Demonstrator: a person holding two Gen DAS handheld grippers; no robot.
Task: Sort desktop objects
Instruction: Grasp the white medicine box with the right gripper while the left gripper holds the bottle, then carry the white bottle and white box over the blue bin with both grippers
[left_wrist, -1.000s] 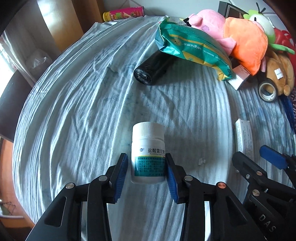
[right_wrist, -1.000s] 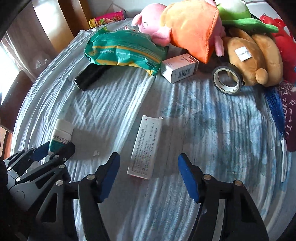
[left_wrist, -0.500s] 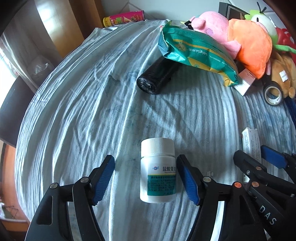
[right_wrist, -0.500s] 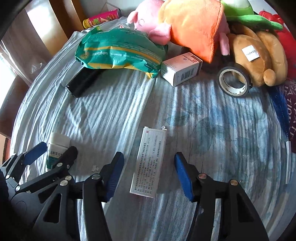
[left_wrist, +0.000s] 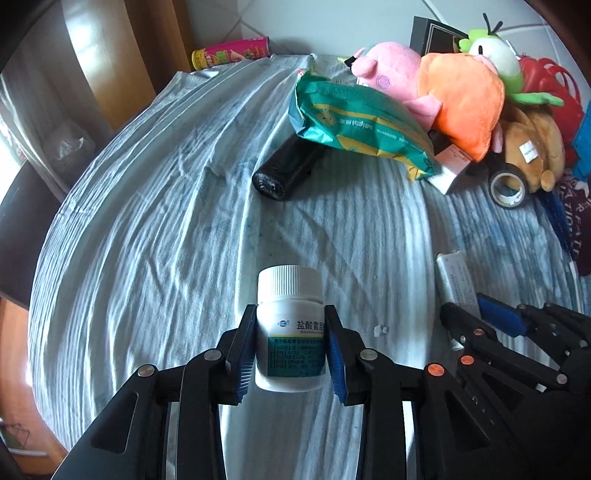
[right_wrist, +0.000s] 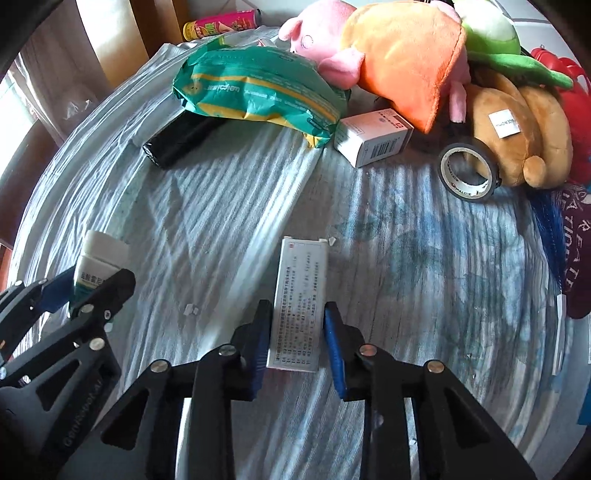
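Left wrist | left gripper (left_wrist: 291, 354) closing, clamps white pill bottle (left_wrist: 289, 332) | right gripper (right_wrist: 297, 339) clamps flat white box (right_wrist: 299, 306)

To my left the wrinkled striped cloth (left_wrist: 140, 258) lies bare and open right out to its edge. Ahead, a black roll (left_wrist: 286, 171) pokes from under the green packet (left_wrist: 354, 125). The far right is blocked by plush toys (right_wrist: 406, 62), a small carton (right_wrist: 373, 140) and a tape roll (right_wrist: 469, 170).

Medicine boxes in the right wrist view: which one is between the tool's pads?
The flat white box printed with dense text, gripped by the right tool. The other, a pink-topped carton, lies far off beside the green bag.
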